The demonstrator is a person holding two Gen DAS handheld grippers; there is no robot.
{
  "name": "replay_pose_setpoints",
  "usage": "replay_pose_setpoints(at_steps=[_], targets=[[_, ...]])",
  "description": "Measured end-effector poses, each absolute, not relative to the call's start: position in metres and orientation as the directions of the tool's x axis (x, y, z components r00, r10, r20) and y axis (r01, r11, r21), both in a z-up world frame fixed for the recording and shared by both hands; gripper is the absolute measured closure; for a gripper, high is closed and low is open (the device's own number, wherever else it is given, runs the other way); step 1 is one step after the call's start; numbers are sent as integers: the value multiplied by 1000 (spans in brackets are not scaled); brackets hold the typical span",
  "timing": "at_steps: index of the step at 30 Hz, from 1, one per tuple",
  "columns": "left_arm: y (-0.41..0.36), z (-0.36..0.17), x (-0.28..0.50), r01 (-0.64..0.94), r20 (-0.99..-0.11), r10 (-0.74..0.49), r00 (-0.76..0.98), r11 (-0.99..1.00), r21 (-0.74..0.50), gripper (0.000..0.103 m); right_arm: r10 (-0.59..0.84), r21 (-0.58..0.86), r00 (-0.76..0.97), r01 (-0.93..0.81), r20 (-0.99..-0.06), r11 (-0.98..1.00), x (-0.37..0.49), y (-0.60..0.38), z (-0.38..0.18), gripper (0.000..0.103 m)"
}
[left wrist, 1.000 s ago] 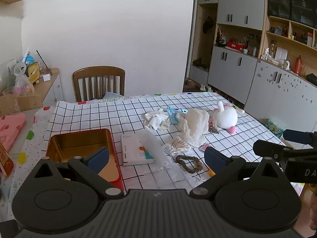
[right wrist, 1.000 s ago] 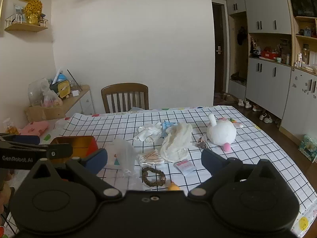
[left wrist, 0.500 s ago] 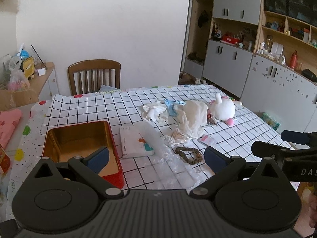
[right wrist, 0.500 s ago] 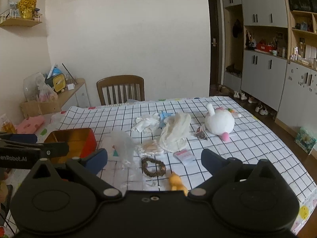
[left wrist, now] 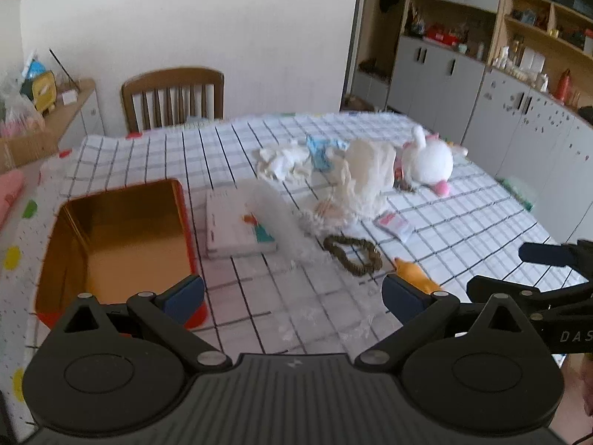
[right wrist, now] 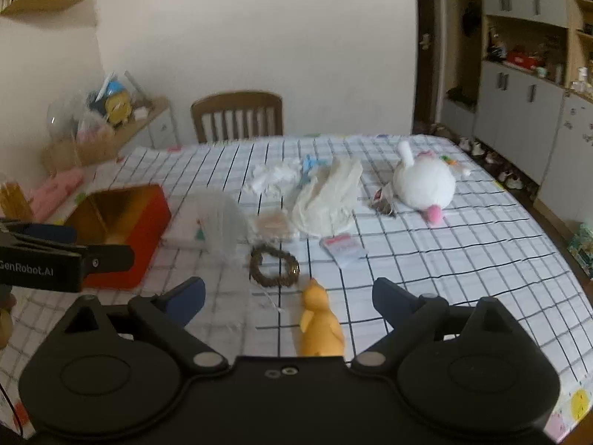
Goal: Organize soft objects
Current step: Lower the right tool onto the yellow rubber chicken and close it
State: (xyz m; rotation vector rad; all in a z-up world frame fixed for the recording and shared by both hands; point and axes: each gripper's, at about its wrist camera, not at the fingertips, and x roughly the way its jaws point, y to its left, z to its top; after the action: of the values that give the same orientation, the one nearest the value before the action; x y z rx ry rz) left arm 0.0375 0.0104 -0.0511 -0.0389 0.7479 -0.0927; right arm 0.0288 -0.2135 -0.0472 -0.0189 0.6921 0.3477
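A white plush toy lies at the far right of the checked tablecloth. A cream cloth bag and a crumpled white cloth lie left of it. A yellow soft duck lies near the front edge, between my right gripper's fingers. An open red tin stands at the left. My left gripper is open and empty above the front of the table. My right gripper is open and empty.
A white box, crumpled clear plastic, a brown bead bracelet, a small pink sachet and cotton swabs lie mid-table. A wooden chair stands behind. Cabinets line the right wall.
Both grippers have risen and tilted down toward the table. The yellow duck has come into view near the front edge. Both stay open.
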Motion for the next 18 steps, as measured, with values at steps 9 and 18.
replay_pose_setpoints(at_steps=[9, 18], targets=[[-13, -99, 71, 18, -781, -98, 617, 994, -111, 0, 332, 59, 607, -424, -722, 904, 60, -222, -84, 14], [-41, -131, 96, 13, -838, -81, 540, 996, -88, 0, 377, 63, 495, -540, -783, 839, 77, -225, -109, 15]])
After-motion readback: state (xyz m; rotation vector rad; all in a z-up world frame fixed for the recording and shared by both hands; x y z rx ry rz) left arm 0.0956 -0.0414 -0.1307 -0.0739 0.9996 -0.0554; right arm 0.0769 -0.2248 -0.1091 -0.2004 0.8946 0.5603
